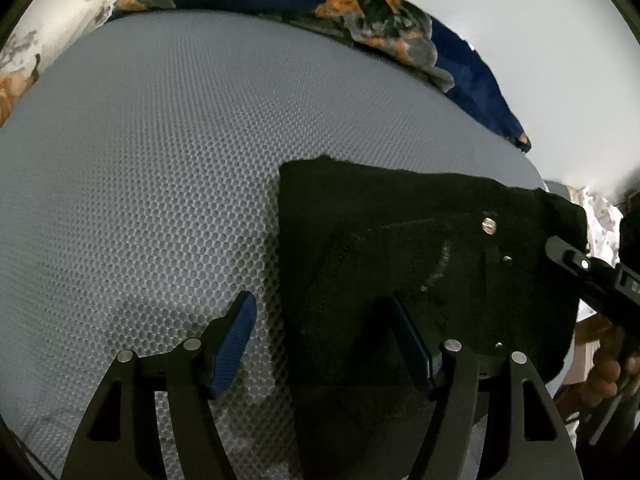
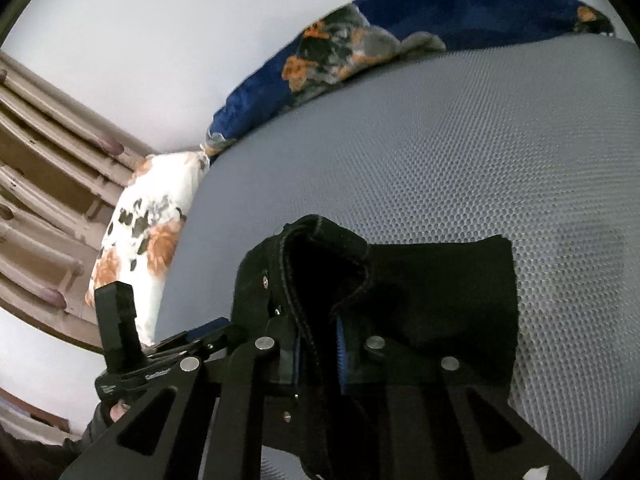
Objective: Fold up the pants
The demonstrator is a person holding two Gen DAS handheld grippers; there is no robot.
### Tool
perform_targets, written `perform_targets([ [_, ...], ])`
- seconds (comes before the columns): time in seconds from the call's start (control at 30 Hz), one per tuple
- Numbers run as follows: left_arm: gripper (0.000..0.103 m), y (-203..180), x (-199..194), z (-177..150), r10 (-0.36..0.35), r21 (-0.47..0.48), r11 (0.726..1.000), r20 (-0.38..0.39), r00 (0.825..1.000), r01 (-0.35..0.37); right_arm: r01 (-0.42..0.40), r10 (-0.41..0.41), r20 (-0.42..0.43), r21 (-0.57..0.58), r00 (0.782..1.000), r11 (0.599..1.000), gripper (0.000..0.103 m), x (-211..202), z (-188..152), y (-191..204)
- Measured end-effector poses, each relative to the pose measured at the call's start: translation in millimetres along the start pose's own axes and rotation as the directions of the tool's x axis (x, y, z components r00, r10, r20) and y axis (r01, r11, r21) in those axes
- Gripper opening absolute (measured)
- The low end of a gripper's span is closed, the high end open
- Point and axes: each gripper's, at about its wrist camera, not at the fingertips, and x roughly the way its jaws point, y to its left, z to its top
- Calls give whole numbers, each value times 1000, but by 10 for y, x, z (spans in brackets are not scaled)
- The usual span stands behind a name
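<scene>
The right two-finger black gripper with blue pads (image 2: 318, 350) is pinching a thick, layered edge of the black denim pants with metal rivets (image 2: 400, 292) between nearly closed pads, low in the centre of the right wrist frame. The left gripper (image 1: 324, 340) is standing with its jaws spread wide and nothing between them: one pad is hovering over the grey honeycomb-mesh mattress cover (image 1: 160, 160), the other over the pants' left edge.

The pants are lying as a compact, squarish bundle in the lower right of the left wrist frame, so the folding looks well advanced; a last fold or a flattening of the raised edge is probably what is remaining.

The mesh is stretching bare across the left and upper parts of that frame, giving ample room. The navy floral blanket (image 1: 400, 28) is bordering the top, a white floral pillow (image 2: 140, 224) the left in the right wrist view, and the bundle's right side is sitting near the mattress edge.
</scene>
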Motion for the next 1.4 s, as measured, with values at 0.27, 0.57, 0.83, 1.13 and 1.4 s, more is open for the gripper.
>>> perform_targets([
  [0.27, 69, -45, -110, 19, -7, 18, 1000, 27, 1000, 6, 27, -31, 35, 103, 999, 994, 12, -229, -102, -297],
  [0.57, 69, -192, 63, 3, 21, 79, 997, 8, 1000, -22, 91, -97, 23, 192, 995, 977, 11, -111, -199, -772],
  [0.83, 71, -236, 414, -45, 110, 179, 978, -31, 993, -103, 166, -166, -12, 151, 986, 975, 19, 79, -165, -838],
  [1.13, 71, -188, 248, -200, 96, 189, 978, -70, 993, -82, 190, -192, 2, 158, 981, 969, 29, -319, -444, -728],
  [1.4, 71, -210, 62, -576, 80, 244, 968, -100, 992, -54, 178, -177, -20, 143, 984, 974, 16, -451, -789, -572],
])
